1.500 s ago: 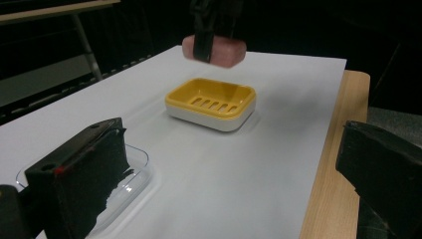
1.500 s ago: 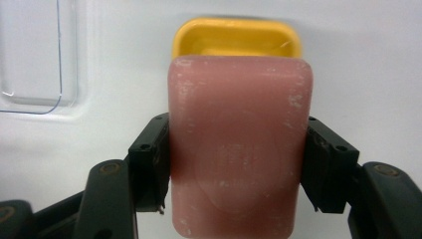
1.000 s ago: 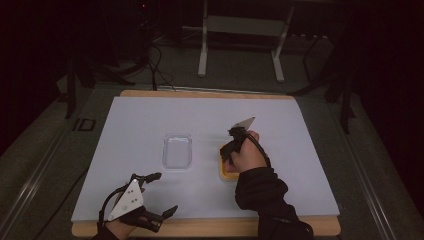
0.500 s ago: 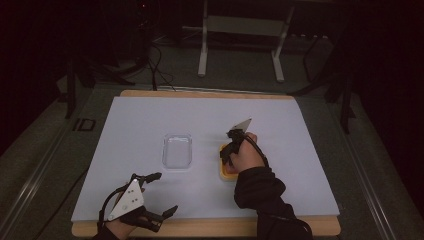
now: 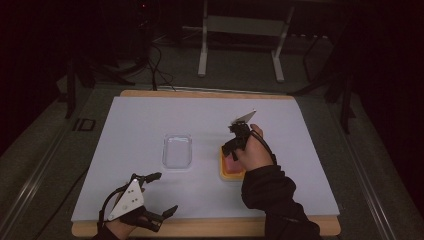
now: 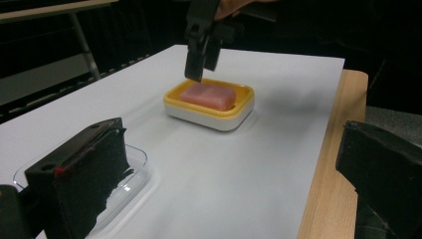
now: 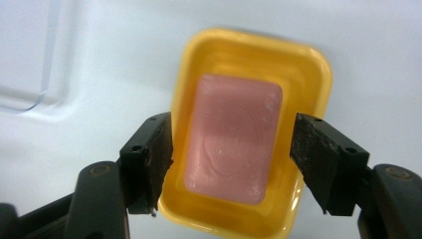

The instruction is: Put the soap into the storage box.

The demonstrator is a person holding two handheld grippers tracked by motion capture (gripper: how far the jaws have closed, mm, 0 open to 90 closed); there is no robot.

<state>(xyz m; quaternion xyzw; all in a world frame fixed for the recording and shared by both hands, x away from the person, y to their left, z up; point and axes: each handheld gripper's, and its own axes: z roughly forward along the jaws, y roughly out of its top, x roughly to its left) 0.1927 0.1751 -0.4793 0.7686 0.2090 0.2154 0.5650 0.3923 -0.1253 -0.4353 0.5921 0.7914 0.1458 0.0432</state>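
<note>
A pink soap bar lies in a yellow soap dish on the white sheet. The same soap bar and dish appear in the left gripper view. My right gripper hovers straight above the bar, open, its jaws spread to either side of the soap without touching it. From above, the right gripper points down over the dish. My left gripper rests open near the table's front left, with nothing between its jaws. A clear plastic lid or tray lies left of the dish.
A white sheet covers a wooden board. The clear tray sits just behind the left gripper's jaw. Metal stand legs and cables lie on the dark floor beyond the table.
The right gripper has shifted slightly lower and nearer over the soap dish. The left gripper has stayed in place.
</note>
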